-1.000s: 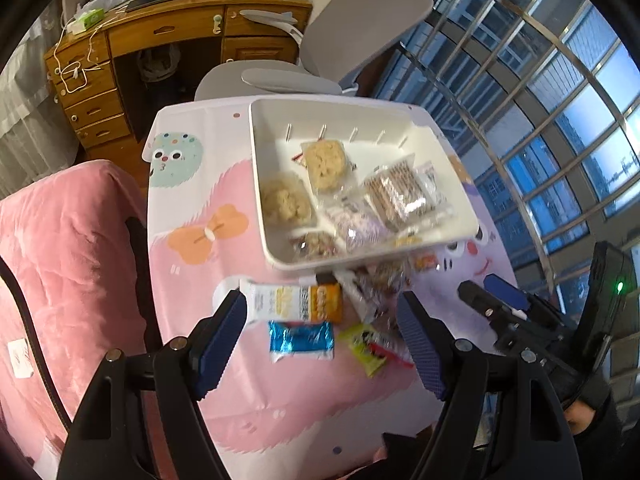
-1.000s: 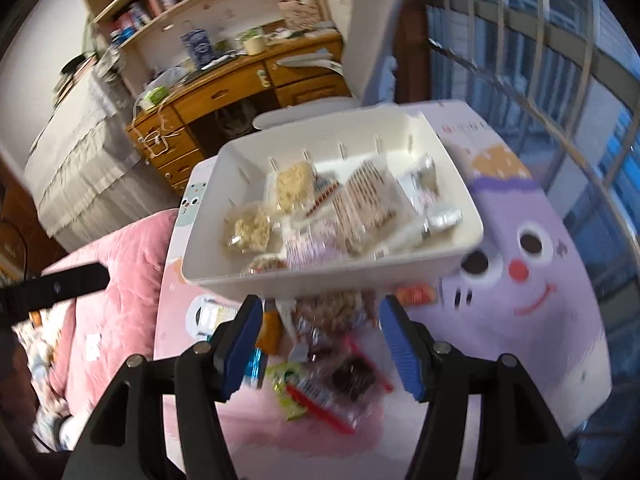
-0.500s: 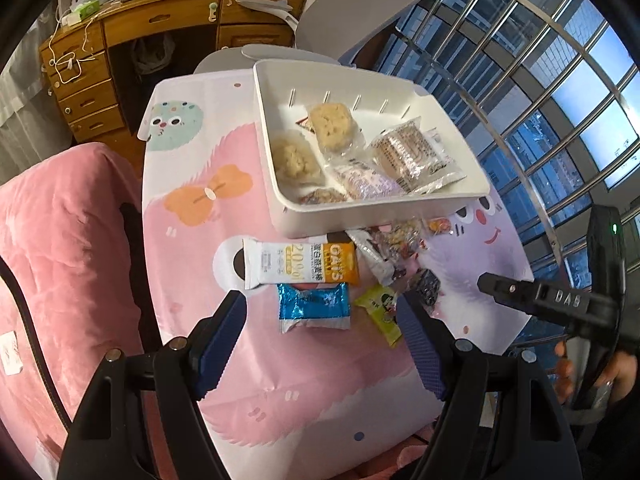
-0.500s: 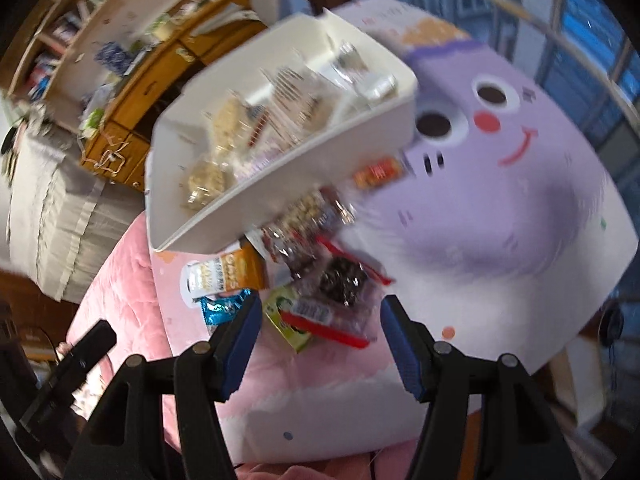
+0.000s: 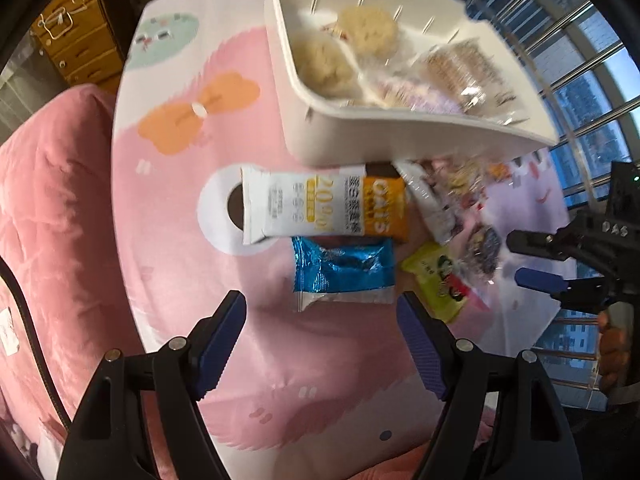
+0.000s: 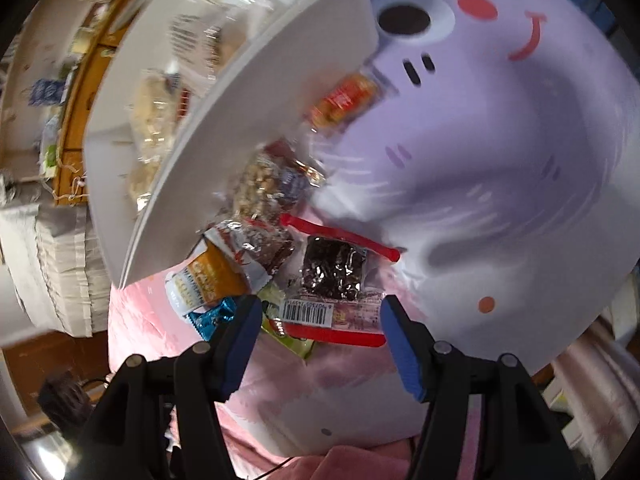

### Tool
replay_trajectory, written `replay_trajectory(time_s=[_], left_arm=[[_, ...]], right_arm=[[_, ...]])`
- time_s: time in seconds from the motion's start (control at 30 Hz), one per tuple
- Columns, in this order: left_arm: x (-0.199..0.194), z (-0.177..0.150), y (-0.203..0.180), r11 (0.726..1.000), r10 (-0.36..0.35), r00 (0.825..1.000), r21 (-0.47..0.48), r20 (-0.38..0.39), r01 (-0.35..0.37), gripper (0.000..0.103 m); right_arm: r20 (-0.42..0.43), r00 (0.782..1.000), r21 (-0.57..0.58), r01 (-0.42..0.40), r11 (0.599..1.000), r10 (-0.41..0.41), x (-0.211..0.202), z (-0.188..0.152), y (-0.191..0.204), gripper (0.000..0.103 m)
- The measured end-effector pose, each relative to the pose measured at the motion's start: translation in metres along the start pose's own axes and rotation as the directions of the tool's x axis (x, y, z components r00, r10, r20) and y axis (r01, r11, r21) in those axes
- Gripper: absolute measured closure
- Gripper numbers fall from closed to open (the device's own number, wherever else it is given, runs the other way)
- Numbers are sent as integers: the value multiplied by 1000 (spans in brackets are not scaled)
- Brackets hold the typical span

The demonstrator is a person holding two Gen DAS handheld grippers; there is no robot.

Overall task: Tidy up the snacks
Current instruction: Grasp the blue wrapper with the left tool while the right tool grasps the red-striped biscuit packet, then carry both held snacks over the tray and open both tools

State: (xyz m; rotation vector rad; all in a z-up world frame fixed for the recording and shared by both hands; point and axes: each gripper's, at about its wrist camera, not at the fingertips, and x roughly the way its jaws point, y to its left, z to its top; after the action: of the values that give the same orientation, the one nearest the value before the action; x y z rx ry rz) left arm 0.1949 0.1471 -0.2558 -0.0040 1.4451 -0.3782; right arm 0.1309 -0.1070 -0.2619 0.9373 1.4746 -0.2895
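- White tray: far end cut by top edge; contents blurred.
- Oat bar: mostly under tray in right view.
- Worktop snack pile: labels smeared, unreadable.

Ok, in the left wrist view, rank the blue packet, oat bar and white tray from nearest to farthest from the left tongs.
1. Blue packet, just ahead of the fingertips.
2. Oat bar, directly behind it.
3. White tray, farthest, at the top.

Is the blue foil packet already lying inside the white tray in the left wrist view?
No, the blue foil packet lies on the tablecloth outside the white tray, just below the long oat bar.
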Motion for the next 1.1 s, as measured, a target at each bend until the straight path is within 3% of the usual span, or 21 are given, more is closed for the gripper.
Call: replay_trajectory(time_s=[0.2, 0.33, 0.53, 0.77, 0.9, 1.1], left_arm=[[34, 9, -2, 999, 20, 996, -28, -85, -22, 27], [49, 13, -5, 998, 47, 993, -23, -111, -50, 27], [59, 19, -14, 996, 92, 988, 5, -123, -92, 25], [70, 29, -33, 988, 156, 979, 34, -132, -152, 26], [72, 34, -48, 983, 178, 978, 69, -106, -171, 46], [70, 34, -53, 988, 143, 983, 69, -117, -136, 59]], right_arm=[[-45, 997, 60, 68, 996, -65, 17, 13, -2, 41], [-70, 992, 68, 106, 992, -101, 27, 21, -3, 50], [-99, 984, 34, 153, 988, -149, 37, 28, 7, 59], [-111, 968, -16, 223, 975, -224, 41, 27, 28, 60], [-110, 966, -31, 231, 973, -233, 43, 27, 34, 61], [-107, 972, -13, 209, 978, -210, 38, 23, 25, 62]])
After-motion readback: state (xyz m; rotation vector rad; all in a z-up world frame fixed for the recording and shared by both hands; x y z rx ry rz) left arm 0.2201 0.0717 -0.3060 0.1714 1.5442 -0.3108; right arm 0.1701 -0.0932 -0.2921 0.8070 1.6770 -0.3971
